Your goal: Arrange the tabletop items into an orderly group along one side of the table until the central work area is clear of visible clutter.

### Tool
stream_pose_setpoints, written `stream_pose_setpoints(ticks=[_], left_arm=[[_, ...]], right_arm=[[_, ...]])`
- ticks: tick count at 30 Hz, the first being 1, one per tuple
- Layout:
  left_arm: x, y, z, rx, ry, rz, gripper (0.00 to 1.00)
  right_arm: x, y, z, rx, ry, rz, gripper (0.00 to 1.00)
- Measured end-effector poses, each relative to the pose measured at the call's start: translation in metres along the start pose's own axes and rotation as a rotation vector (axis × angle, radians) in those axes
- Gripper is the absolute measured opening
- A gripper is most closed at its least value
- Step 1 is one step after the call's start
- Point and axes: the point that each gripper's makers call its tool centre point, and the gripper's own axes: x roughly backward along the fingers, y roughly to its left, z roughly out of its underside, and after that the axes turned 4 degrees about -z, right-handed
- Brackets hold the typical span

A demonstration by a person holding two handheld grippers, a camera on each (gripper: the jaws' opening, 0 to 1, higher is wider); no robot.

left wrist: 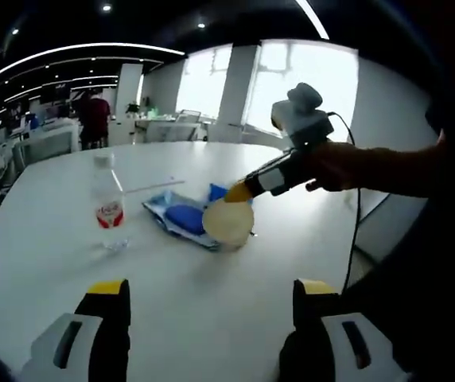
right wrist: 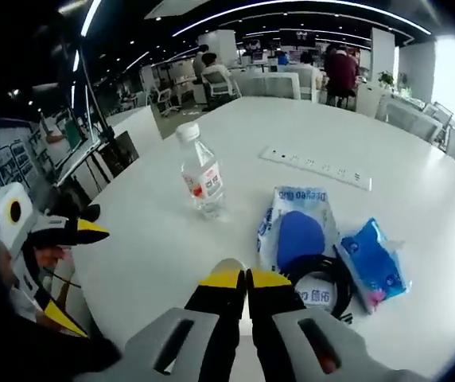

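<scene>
The right tongs (right wrist: 246,278) pinch a round cream disc (left wrist: 227,222) beside the blue packets (right wrist: 297,232) mid-counter (left wrist: 211,318). The left tongs (left wrist: 208,288) hang open. A water bottle (right wrist: 202,178) stands nearby.

Power strip (right wrist: 315,167); distant office desks (right wrist: 279,81), windows (left wrist: 291,76).

White table (right wrist: 418,199) holds water bottle (right wrist: 201,178), blue packets (right wrist: 297,227), power strip (right wrist: 315,167)
</scene>
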Motion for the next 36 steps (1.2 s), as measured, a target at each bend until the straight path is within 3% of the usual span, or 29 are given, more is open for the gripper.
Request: stream_pose_setpoints(ticks=[7, 19, 26, 27, 31, 33, 36], left_arm=[[0.005, 0.000, -0.006, 0.004, 0.012, -0.001, 0.86], [0.010, 0.006, -0.013, 0.038, 0.038, -0.012, 0.95], [0.015, 0.013, -0.013, 0.052, 0.028, -0.036, 0.99], [0.016, 0.014, -0.013, 0.056, 0.026, -0.038, 0.99], [0.018, 0.015, -0.012, 0.068, 0.024, -0.045, 0.99], [0.018, 0.016, -0.012, 0.067, 0.027, -0.046, 0.99], [0.018, 0.016, -0.011, 0.067, 0.033, -0.045, 0.99]], right_arm=[[-0.001, -0.005, -0.019, -0.147, -0.111, -0.036, 0.00], [-0.016, -0.006, -0.055, -0.167, -0.175, -0.025, 0.00], [-0.036, -0.004, -0.073, -0.293, -0.232, -0.077, 0.00], [-0.041, -0.004, -0.076, -0.344, -0.245, -0.089, 0.00], [-0.051, -0.006, -0.081, -0.377, -0.258, -0.094, 0.00], [-0.055, -0.004, -0.084, -0.455, -0.274, -0.111, 0.00], [-0.060, -0.006, -0.087, -0.426, -0.281, -0.098, 0.00]])
